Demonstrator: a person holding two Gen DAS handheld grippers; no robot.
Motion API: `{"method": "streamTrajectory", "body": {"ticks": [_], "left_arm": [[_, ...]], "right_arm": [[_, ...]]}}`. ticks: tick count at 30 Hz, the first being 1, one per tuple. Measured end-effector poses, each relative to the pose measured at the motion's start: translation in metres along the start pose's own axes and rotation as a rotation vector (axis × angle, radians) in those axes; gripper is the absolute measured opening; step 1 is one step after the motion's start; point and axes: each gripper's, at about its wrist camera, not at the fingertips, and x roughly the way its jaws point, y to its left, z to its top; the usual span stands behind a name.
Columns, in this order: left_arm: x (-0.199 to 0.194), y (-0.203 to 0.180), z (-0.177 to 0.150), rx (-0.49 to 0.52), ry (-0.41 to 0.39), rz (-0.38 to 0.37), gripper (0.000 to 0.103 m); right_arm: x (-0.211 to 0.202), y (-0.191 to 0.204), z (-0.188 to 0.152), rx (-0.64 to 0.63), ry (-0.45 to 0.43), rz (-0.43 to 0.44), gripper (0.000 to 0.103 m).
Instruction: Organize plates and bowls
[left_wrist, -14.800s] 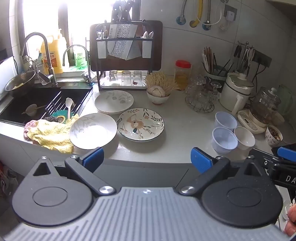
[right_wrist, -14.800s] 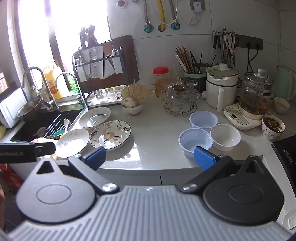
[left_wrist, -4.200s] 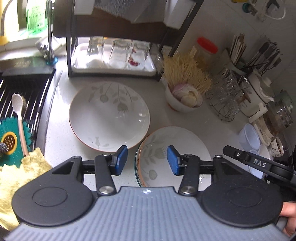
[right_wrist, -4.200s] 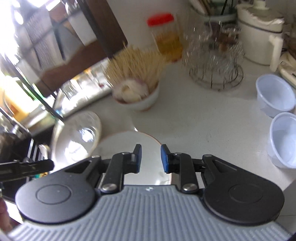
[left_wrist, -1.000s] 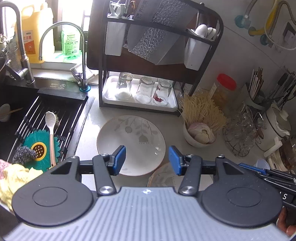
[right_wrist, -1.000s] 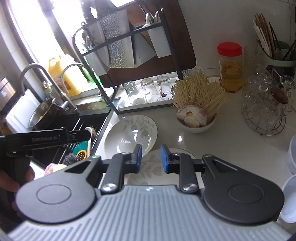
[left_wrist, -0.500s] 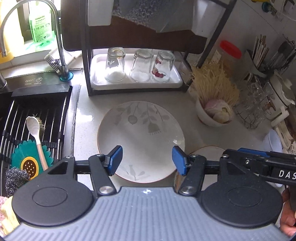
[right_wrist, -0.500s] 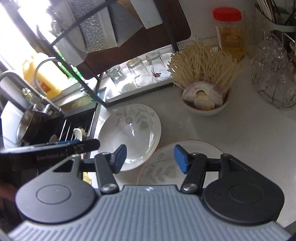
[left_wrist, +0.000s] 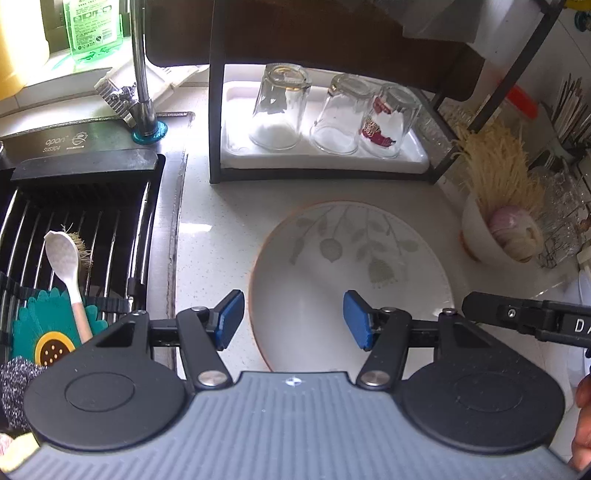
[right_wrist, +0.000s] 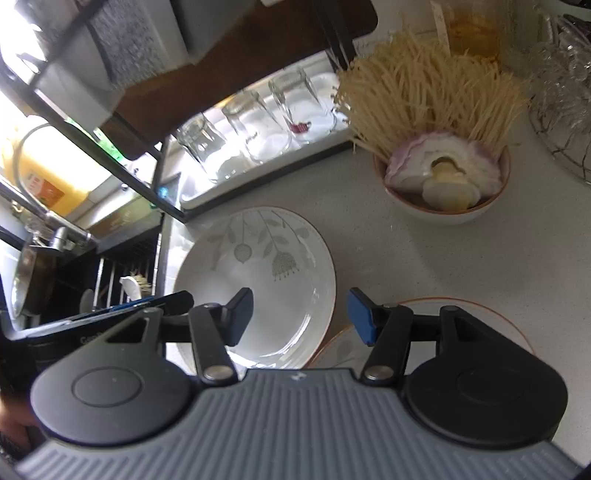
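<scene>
**Both tongs open over the leaf-print plate by the sink**

We have the left tongs (left_wrist: 293, 319) pitched steeply down over the round white ceramic plate with the grey leaf-and-flower print and thin brown rim (left_wrist: 351, 273), which lies flat on the pale speckled counter (left_wrist: 210, 229), between the black sink drain rack (left_wrist: 74, 236) and the small white bowl of dry noodles and garlic (left_wrist: 498, 236). Our blue pads stand roughly half open with nothing between them; the near left rim of the plate sits in the gap, but neither pad touches it. We read that as lining up for a rim pinch, since a flat plate offers no other edge to hold.

Our right tongs (right_wrist: 299, 315) are also about half open and empty. From the right wrist view they hang above the right side of the same plate (right_wrist: 258, 266), and a second white plate with a brown rim (right_wrist: 461, 314) lies just beside it, largely hidden under the right finger. Whether that second plate is one plate or a stack we cannot tell.

We judge that two tongs are coming at opposite rims because the plate is wide, shallow and glazed; one pinch could let it tilt or slip. The black dish rack with three upturned clear glasses on its white tray (left_wrist: 332, 122) stands close behind, so the lift wants to clear it.
</scene>
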Motion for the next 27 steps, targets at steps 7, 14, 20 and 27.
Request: {"method": "streamTrajectory", "body": {"ticks": [7, 14, 20, 27], "left_arm": [[0.019, 0.012, -0.001, 0.014, 0.03, -0.048, 0.054], [0.035, 0.021, 0.003, -0.002, 0.049, -0.042, 0.036], [0.044, 0.026, 0.009, 0.002, 0.058, -0.056, 0.024], [0.05, 0.035, 0.012, -0.054, 0.067, -0.098, 0.021]], "right_arm": [[0.025, -0.004, 0.003, 0.005, 0.029, -0.064, 0.054], [0.041, -0.008, 0.007, 0.016, 0.047, -0.082, 0.036], [0.048, -0.006, 0.008, 0.014, 0.049, -0.086, 0.024], [0.056, -0.007, 0.009, 0.002, 0.055, -0.085, 0.023]]}}
